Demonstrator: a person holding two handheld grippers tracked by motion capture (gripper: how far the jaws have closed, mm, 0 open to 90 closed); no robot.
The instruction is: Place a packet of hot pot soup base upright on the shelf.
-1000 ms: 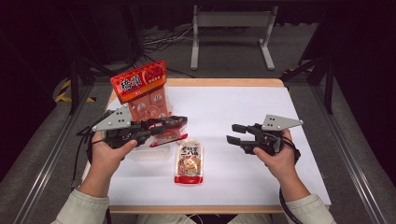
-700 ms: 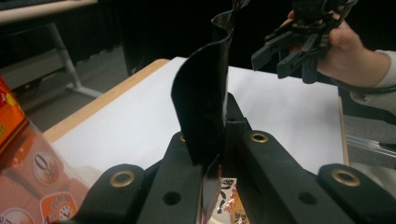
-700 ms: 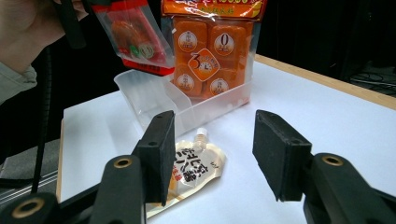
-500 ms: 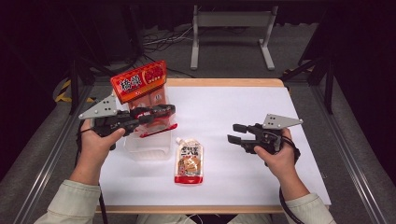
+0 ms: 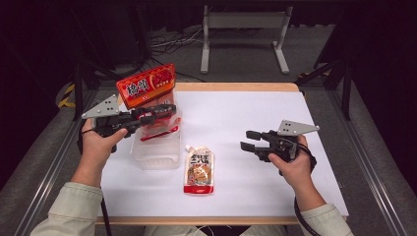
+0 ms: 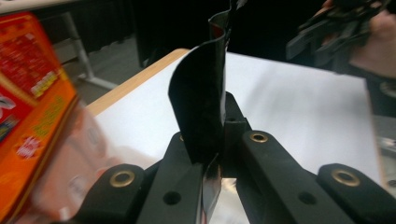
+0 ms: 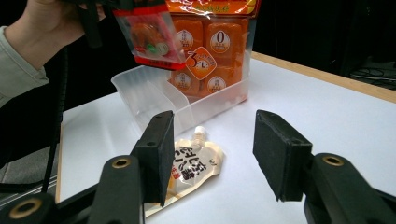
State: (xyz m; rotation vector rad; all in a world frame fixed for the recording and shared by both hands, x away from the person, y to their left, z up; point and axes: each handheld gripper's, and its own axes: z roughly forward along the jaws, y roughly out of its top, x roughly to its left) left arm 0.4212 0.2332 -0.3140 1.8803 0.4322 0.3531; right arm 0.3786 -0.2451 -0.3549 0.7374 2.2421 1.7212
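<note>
My left gripper is shut on a small red snack packet, which hangs over the clear plastic bin. In the left gripper view the packet stands edge-on and dark between the closed jaws. A tall orange-red bag stands upright at the bin's far end. A spouted pouch lies flat on the white table just right of the bin. My right gripper is held open above the table to the right, nothing in it; its jaws frame the pouch and bin.
The white tabletop has a wooden rim at the far side. A metal stand is on the floor beyond the table. Metal rails run along both sides. An inner divider splits the bin.
My left gripper has risen and drawn back toward the far left with the red packet, which now hangs higher over the bin. The right gripper has hardly moved.
</note>
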